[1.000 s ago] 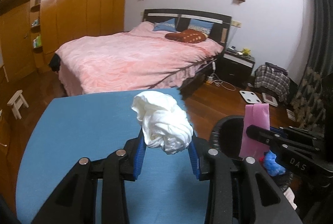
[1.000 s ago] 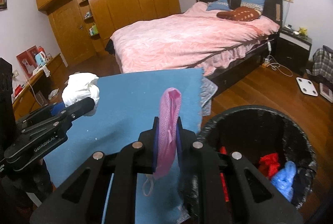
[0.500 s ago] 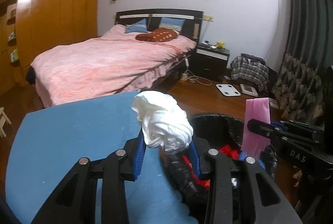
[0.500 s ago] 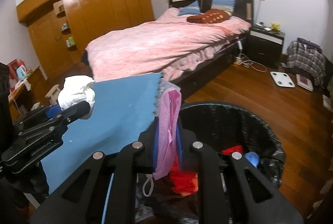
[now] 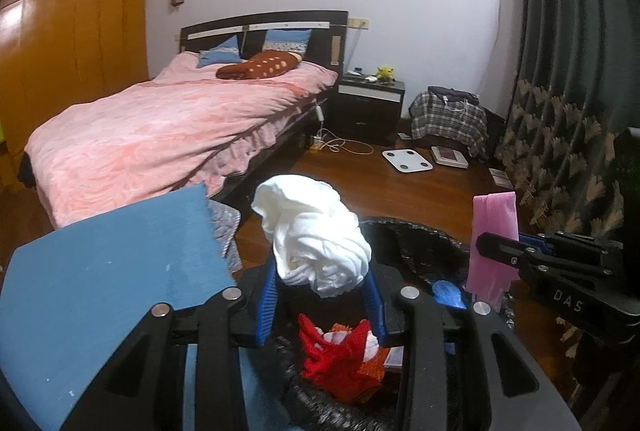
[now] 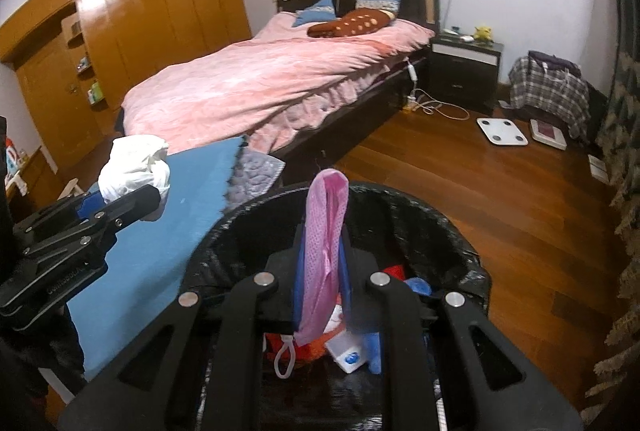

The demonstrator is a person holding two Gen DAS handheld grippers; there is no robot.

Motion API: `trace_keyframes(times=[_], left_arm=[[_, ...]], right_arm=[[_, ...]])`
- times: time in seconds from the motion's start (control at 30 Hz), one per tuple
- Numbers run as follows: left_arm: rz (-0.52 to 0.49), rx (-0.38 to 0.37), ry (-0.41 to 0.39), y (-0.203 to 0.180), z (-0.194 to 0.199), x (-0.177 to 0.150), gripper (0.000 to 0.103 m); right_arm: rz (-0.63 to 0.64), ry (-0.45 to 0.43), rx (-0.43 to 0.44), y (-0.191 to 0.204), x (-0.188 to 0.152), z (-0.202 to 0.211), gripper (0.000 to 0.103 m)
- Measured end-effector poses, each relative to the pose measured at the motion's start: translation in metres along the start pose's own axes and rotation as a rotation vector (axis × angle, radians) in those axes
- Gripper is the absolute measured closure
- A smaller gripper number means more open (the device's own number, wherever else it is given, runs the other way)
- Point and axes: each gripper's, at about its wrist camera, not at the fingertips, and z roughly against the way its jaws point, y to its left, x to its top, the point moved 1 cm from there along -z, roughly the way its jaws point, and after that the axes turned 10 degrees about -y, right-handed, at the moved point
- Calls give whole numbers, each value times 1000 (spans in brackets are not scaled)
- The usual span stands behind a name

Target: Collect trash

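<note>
Bedroom: wood floor [image 6: 460, 191], pink-covered bed [image 6: 272, 79] against far wall. Blue-topped table [image 5: 100, 271] at left, its right edge just beside the black-lined trash bin [image 6: 452, 231]. Bin holds red fabric [image 5: 340, 355], a blue item [image 5: 446, 293] and a small white box [image 6: 348, 351].

Left gripper [image 5: 320, 295]: jaws clamped on crumpled white wad [image 5: 316, 235], held above bin's near rim. A second ago it sat over the table; now past the right edge, over the bin.

Right gripper [image 6: 322, 283]: jaws pinched on pink mesh mask [image 6: 326, 231], ear loop [image 6: 285, 355] dangling into bin. Earlier beside the bin, now over its opening.
</note>
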Motion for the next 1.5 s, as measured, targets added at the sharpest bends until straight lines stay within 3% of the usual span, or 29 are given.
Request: trace_keyframes(times=[0.67, 0.73, 0.8, 0.93, 1.07, 1.3, 1.5], left_arm=[[-55, -69, 118, -25, -77, -24, 63], [-47, -87, 136, -24, -82, -26, 53], [-45, -99, 148, -22, -83, -27, 48], [-38, -90, 149, -14, -77, -29, 31], [-28, -72, 139, -3, -68, -25, 21], [-7, -6, 72, 21, -34, -8, 7], [15, 54, 38, 33, -2, 6, 6]], right_arm=[[-25, 85, -49, -36, -22, -42, 86], [-17, 97, -59, -37, -27, -47, 79], [-4, 106, -74, -37, -29, -51, 56], [4, 99, -92, -39, -33, -49, 41], [21, 83, -116, -38, -32, -43, 14], [10, 47, -104, -30, -20, -22, 8], [32, 8, -54, -3, -5, 3, 7]])
